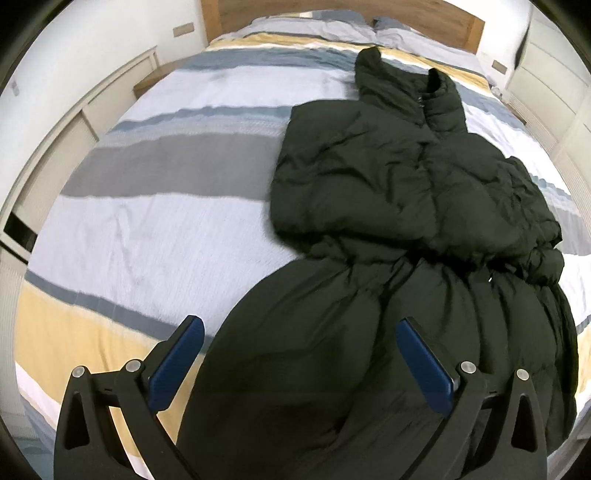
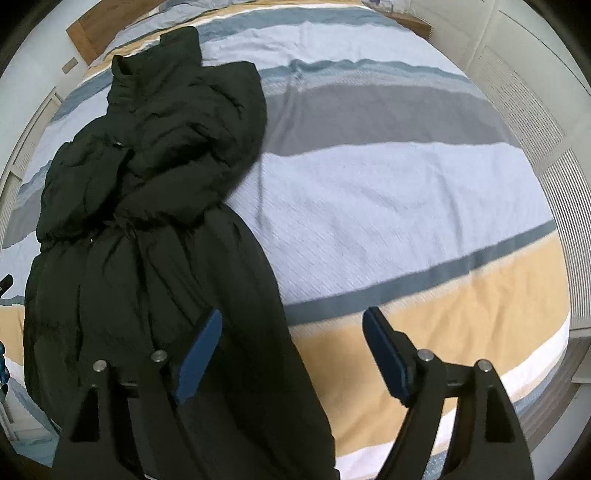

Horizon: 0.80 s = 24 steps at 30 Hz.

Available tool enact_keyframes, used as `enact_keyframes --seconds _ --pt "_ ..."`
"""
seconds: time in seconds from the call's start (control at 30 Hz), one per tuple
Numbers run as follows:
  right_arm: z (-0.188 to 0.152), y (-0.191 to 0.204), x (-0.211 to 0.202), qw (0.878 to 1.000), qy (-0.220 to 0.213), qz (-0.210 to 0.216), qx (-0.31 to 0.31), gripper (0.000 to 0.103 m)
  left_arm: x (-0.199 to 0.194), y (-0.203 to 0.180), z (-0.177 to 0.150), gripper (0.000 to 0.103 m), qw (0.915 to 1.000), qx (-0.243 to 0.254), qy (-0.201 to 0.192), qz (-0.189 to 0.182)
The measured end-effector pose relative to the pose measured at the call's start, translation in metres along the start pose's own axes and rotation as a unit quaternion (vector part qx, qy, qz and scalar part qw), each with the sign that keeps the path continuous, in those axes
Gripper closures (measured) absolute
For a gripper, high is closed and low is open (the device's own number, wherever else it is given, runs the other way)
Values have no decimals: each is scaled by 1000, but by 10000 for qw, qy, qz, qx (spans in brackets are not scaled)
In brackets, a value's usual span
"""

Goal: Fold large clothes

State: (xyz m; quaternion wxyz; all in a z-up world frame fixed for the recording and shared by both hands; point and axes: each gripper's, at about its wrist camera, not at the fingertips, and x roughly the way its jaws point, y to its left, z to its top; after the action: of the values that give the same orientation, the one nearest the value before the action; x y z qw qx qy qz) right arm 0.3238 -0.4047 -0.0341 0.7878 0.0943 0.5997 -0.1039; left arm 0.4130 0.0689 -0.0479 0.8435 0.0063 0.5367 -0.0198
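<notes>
Soft, even indoor light fills both views, with no glare and only faint shadows under the black puffer coat (image 1: 413, 206), whose dark quilting swallows most detail. Strong fisheye distortion bows the bed (image 2: 388, 192) and walls, with black vignetting in the corners. Slight motion blur smears the striped bedding, mostly towards the bed's edges.

Bed (image 1: 155, 221): wide bare striped cover left of the coat (image 1: 406, 206) and, in the right wrist view, right of it (image 2: 155, 206); passable.
Obstacles: coat along the middle, collar toward the headboard (image 1: 236, 18); cabinets (image 2: 517, 110) flank both sides.
</notes>
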Motion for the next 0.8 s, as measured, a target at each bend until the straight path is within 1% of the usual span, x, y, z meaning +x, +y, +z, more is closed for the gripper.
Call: enact_keyframes --seconds 0.2,0.33,0.4,0.53,0.67,0.8 --pt "-19 -22 4 9994 209 136 242 21 4 40 -25 1 9990 -327 287 -33" --pt "-34 -31 14 9979 472 261 361 21 5 68 -45 1 9981 -374 487 37" --pt "-41 -33 21 9966 615 363 405 20 6 82 -54 1 9972 -447 603 -10" --pt "-57 -30 37 9939 884 518 404 20 10 109 -73 1 9938 -744 806 -176" --pt "-68 -23 50 9910 1091 665 389 20 20 121 -92 1 9902 -831 1068 -334" --pt "-81 -19 64 9878 1298 735 441 20 34 132 -112 1 9844 -1025 1322 -548"
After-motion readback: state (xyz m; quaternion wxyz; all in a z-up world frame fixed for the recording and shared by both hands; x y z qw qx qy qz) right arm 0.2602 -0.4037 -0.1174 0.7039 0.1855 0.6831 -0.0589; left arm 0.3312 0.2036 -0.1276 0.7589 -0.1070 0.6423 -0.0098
